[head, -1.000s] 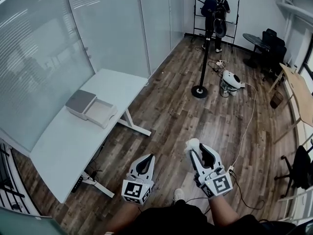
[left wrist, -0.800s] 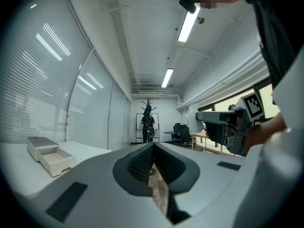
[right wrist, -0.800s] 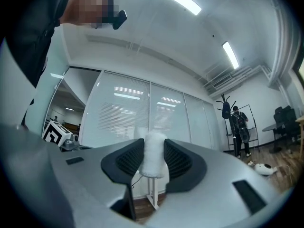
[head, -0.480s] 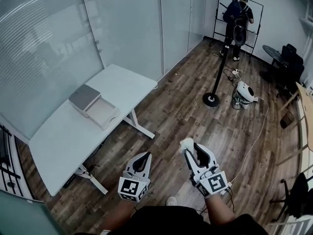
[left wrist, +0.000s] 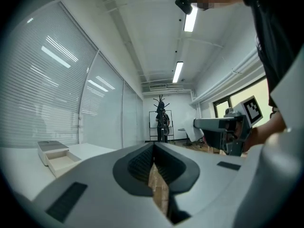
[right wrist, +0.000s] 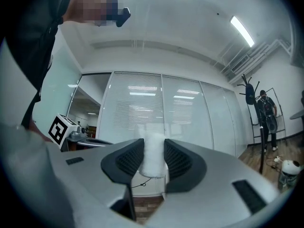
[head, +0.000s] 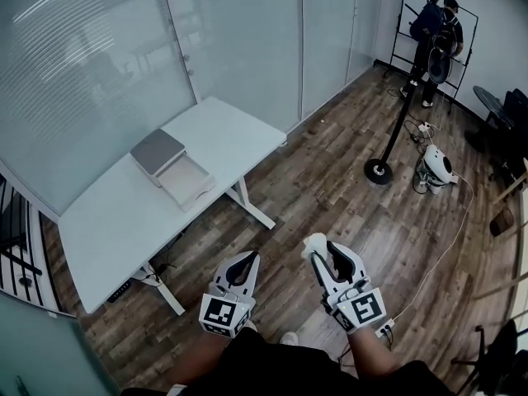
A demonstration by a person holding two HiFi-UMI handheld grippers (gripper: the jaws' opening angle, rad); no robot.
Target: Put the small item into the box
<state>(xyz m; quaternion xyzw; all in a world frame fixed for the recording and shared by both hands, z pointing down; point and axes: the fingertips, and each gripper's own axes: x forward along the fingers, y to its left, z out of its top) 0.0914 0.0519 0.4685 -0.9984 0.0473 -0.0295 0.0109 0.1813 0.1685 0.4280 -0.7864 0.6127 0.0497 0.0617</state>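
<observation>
My right gripper [head: 320,252] [right wrist: 153,159] is shut on a small white fluffy item [right wrist: 154,153], whose white tip [head: 313,245] shows at the jaw ends in the head view. My left gripper [head: 240,268] [left wrist: 153,161] is shut with nothing between its jaws. Both hang over the wood floor, in front of the person's body. The box [head: 175,168] [left wrist: 56,154] is a grey case with its beige drawer pulled out. It sits on the white table [head: 115,229], well to the left of and beyond both grippers.
A glass wall with blinds [head: 91,73] runs behind the table. A black pole stand [head: 381,170], a white round device [head: 436,166] and cables lie on the floor at the far right. A person [head: 436,35] stands at a rack in the back.
The view has swung left and the table with the box now lies nearer the middle. Both grippers keep their places in front of the body, the right one still holding the white item.
</observation>
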